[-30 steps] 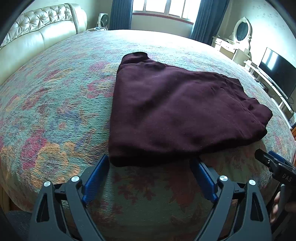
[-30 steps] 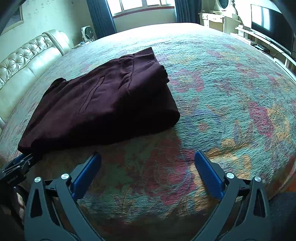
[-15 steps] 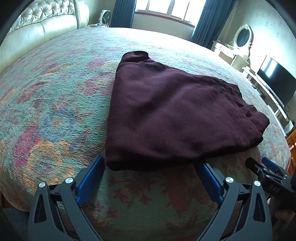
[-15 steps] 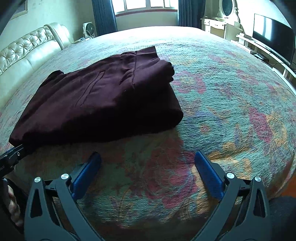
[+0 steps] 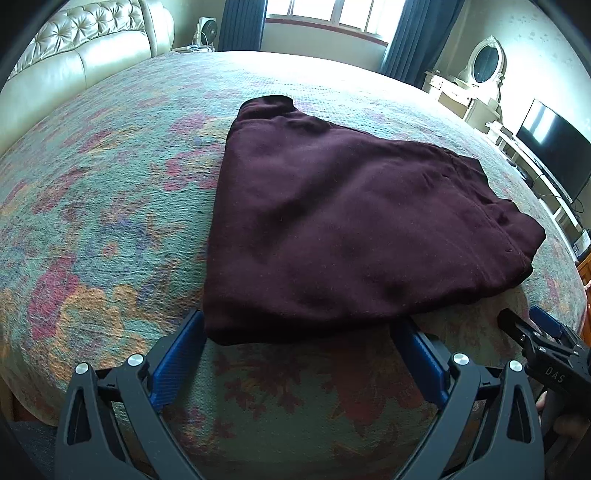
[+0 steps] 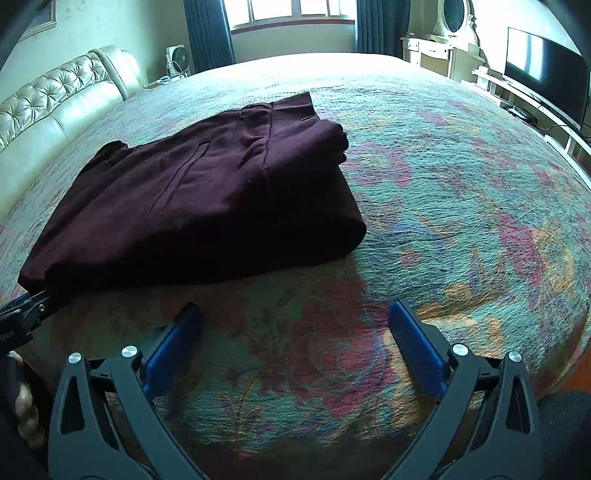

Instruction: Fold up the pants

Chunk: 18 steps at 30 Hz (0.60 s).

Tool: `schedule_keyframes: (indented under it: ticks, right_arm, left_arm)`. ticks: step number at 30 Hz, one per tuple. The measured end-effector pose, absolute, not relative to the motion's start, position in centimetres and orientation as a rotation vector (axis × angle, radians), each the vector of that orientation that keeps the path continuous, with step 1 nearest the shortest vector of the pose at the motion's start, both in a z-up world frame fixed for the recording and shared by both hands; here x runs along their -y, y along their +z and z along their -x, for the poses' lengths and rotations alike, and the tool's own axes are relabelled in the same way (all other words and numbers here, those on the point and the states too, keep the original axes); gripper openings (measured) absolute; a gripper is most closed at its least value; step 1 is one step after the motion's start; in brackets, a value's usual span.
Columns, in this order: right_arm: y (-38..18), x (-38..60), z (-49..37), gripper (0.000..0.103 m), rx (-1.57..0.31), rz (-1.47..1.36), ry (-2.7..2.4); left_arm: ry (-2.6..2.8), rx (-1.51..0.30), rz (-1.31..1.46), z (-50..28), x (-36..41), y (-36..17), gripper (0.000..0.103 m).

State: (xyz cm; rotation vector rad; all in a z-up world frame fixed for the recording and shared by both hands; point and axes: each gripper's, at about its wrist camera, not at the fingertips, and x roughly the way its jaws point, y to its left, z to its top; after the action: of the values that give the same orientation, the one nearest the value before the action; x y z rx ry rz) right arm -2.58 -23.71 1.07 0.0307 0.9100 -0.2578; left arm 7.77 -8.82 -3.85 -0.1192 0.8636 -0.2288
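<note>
Dark maroon pants [image 5: 343, 229] lie folded into a flat stack on the floral bedspread [image 5: 96, 229]; they also show in the right wrist view [image 6: 199, 206], with a pocket seam on top. My left gripper [image 5: 297, 334] is open and empty, its blue fingers straddling the near edge of the stack. My right gripper [image 6: 295, 325] is open and empty over bare bedspread, in front of and to the right of the pants. The right gripper also shows at the right edge of the left wrist view [image 5: 532, 336]; the left shows at the left edge of the right wrist view [image 6: 26, 306].
A cream tufted headboard [image 5: 74, 55] runs along the left. A window with dark curtains [image 5: 325, 14] is at the back. A white dresser with an oval mirror [image 5: 480, 77] and a television [image 5: 554, 147] stand at the right. The bed's near edge [image 6: 295, 443] is just below the grippers.
Both grippers have edged forward towards the pants, which now look slightly larger. The left fingers now reach the stack's near edge. The pants have not moved.
</note>
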Motion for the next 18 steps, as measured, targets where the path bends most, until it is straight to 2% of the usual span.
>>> schedule_keyframes:
  ticks: [18]
  right_arm:
    - [1.05,23.53,2.65,0.101,-0.908,-0.028,-0.260]
  left_arm:
    - [-0.209,-0.888,0.059,-8.27,9.41,-3.89,0.099]
